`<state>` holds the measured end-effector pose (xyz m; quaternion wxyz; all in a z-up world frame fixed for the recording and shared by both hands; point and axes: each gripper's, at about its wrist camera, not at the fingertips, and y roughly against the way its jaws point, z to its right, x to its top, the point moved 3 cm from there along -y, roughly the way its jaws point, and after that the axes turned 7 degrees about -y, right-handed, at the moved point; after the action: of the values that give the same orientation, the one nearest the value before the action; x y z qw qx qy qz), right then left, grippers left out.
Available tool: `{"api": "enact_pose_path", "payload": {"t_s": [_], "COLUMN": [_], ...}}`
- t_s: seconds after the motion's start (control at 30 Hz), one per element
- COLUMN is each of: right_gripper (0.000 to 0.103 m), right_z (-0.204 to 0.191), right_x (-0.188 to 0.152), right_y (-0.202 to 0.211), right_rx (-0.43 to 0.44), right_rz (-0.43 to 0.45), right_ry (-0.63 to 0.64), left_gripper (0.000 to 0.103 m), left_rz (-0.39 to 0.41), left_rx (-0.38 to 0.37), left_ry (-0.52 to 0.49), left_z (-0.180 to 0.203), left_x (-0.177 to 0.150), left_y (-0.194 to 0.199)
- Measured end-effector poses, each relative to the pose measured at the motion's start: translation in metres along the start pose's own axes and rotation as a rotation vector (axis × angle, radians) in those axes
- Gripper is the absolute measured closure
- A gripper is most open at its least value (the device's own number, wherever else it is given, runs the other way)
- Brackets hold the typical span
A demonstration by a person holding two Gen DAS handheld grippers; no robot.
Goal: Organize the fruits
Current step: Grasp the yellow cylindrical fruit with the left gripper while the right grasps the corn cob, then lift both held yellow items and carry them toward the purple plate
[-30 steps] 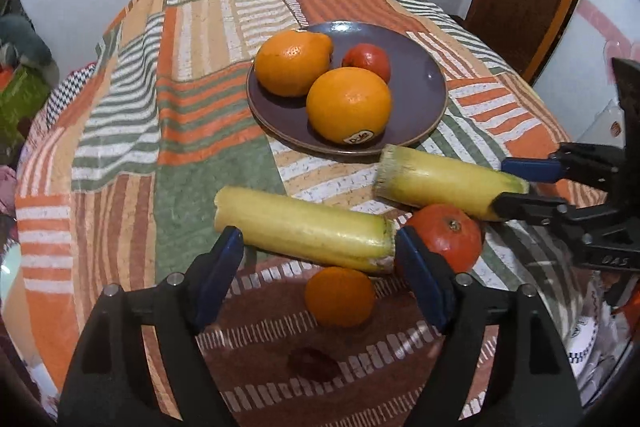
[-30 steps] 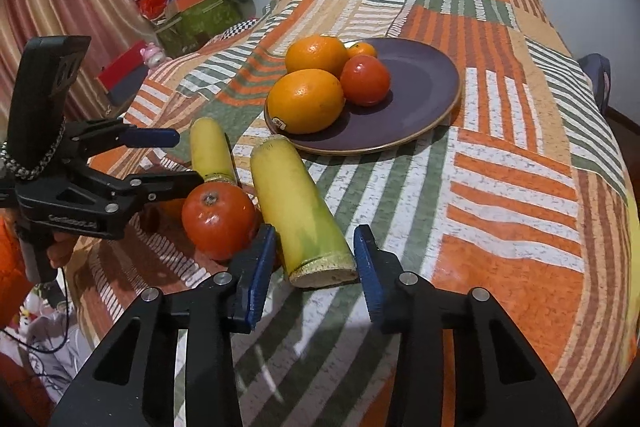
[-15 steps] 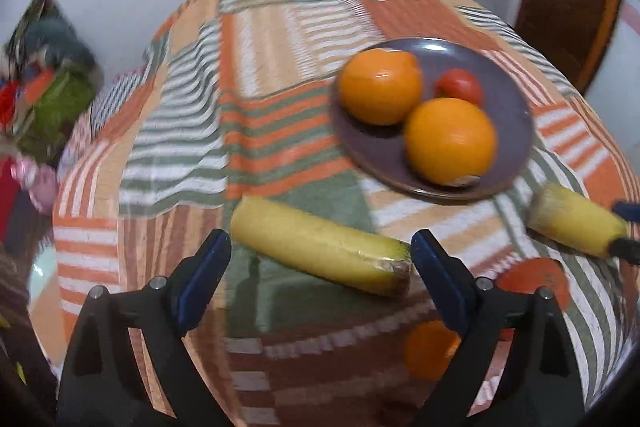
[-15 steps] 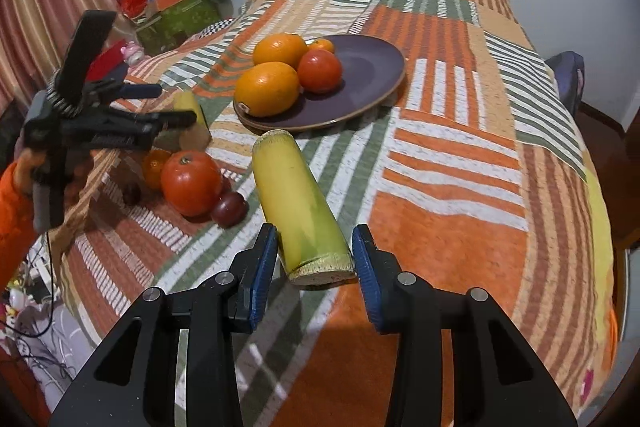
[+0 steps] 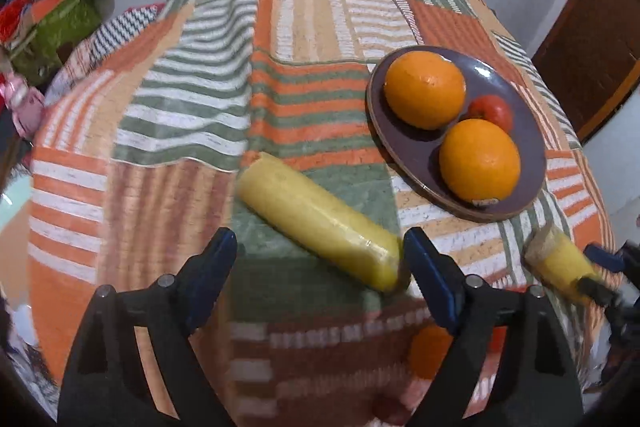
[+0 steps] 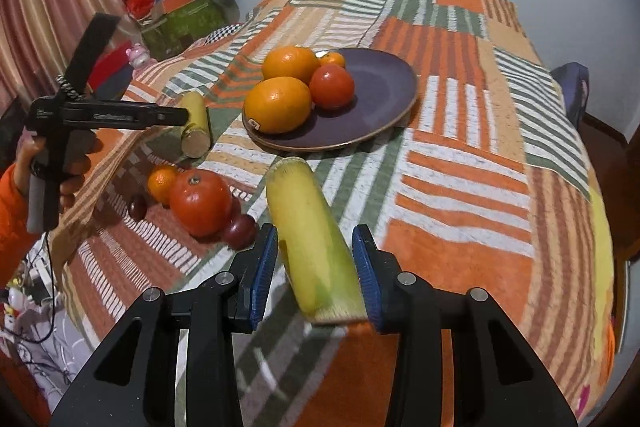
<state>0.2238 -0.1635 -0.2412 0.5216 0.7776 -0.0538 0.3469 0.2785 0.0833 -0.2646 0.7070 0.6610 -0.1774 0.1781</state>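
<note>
A purple plate (image 6: 380, 99) (image 5: 532, 131) holds two oranges (image 6: 280, 103), a tomato (image 6: 332, 85) and a small tangerine (image 6: 332, 59). My right gripper (image 6: 316, 275) is shut on a yellow-green cane piece (image 6: 316, 239), lifted off the cloth; it also shows in the left wrist view (image 5: 560, 267). My left gripper (image 5: 320, 267) is open above a second yellow cane piece (image 5: 320, 223) (image 6: 196, 123) lying on the cloth. A tomato (image 6: 200, 201), a small tangerine (image 6: 160, 183) and two dark plums (image 6: 240, 231) lie loose near the table's edge.
The table has a patchwork striped cloth (image 6: 460, 155). Clutter and a green box (image 6: 180, 23) sit beyond the table's left side, by a curtain. A wooden door (image 5: 592, 39) is at the right in the left wrist view.
My right gripper has lifted its cane piece off the cloth and drawn back from the plate. My left gripper has risen and swung left; its cane piece stays on the cloth.
</note>
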Motion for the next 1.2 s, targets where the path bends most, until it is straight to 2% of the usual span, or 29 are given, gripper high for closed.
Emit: {"api": "enact_pose_path", "payload": {"t_s": [0.1, 0.13, 0.27, 0.3, 0.33, 0.4, 0.43, 0.53, 0.63, 0.77, 0.9, 1.1, 1.2], "right_gripper": [0.062, 0.060, 0.058, 0.058, 0.059, 0.060, 0.061, 0.064, 0.065, 0.065, 0.065, 0.064, 0.063], "right_z": [0.000, 0.001, 0.001, 0.000, -0.001, -0.001, -0.001, 0.001, 0.009, 0.014, 0.012, 0.010, 0.010], "right_x": [0.002, 0.003, 0.003, 0.003, 0.002, 0.001, 0.001, -0.002, -0.009, -0.019, -0.020, -0.007, -0.006], "right_y": [-0.014, -0.018, -0.025, -0.026, -0.026, -0.024, -0.023, -0.016, -0.005, 0.008, 0.008, -0.004, -0.014], "right_rx": [0.009, 0.019, 0.039, 0.041, 0.040, 0.037, 0.033, 0.016, -0.010, -0.050, -0.058, -0.042, -0.042], "right_rz": [-0.020, -0.027, -0.039, -0.043, -0.045, -0.039, -0.037, -0.023, -0.007, -0.009, -0.039, -0.054, -0.075], "right_ry": [-0.005, -0.011, -0.015, -0.009, -0.003, -0.003, -0.004, -0.020, -0.053, -0.077, -0.055, -0.063, -0.059], "left_gripper": [0.017, 0.017, 0.023, 0.029, 0.044, 0.064, 0.068, 0.069, 0.069, 0.069, 0.069, 0.069, 0.068], "left_rz": [-0.043, -0.054, -0.035, -0.031, -0.030, -0.031, -0.025, -0.038, -0.042, -0.085, -0.104, -0.095, -0.083], "left_rx": [-0.012, 0.005, 0.046, 0.040, 0.026, 0.037, 0.046, 0.008, 0.008, -0.042, -0.028, -0.050, -0.036], "left_ry": [0.035, 0.040, 0.000, -0.008, -0.023, -0.068, -0.095, -0.130, -0.166, -0.205, -0.237, -0.210, -0.204], "left_z": [0.006, 0.009, 0.016, 0.017, 0.018, 0.019, 0.018, 0.007, -0.002, -0.008, -0.006, -0.002, -0.002], "left_x": [0.006, 0.008, 0.011, 0.011, 0.010, 0.007, 0.005, -0.008, -0.024, -0.048, -0.048, -0.025, -0.015], "left_y": [-0.020, -0.027, -0.037, -0.036, -0.034, -0.028, -0.022, -0.008, 0.006, 0.023, 0.022, -0.003, -0.012]}}
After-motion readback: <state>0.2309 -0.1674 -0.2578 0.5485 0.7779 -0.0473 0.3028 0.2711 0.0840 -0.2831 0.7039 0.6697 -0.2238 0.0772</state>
